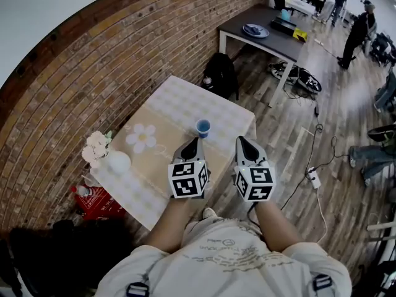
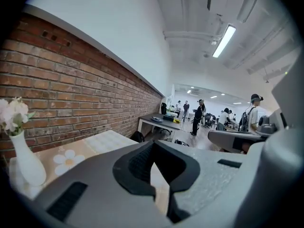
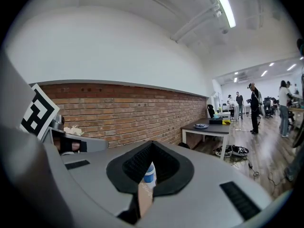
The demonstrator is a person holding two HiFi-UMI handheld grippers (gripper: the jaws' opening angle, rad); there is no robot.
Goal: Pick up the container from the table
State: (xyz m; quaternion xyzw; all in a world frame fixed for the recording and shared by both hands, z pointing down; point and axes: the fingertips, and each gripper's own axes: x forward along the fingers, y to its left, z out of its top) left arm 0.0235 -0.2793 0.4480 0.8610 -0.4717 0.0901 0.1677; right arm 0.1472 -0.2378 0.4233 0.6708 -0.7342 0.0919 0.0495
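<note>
Both my grippers are clenched with nothing in them, so the pick-up itself has not begun. The blue container (image 1: 203,127) stands upright on the table (image 1: 185,104), close to the table's near edge and to the corner on my right. My left gripper (image 1: 191,146) hangs over that same edge with its tips pointing at the container, close to it but apart from it. My right gripper (image 1: 242,142) sits beside it, about at the table's right corner. In the right gripper view the container shows through the notch of the jaws, but out on the table, not between the pads. By my reckoning only the approach is done. I have yet to part one pair of jaws, bring them round the container, close on it and raise it off the table. The white vase (image 1: 119,161) of flowers is at the table's far left side, well apart from all this.
</note>
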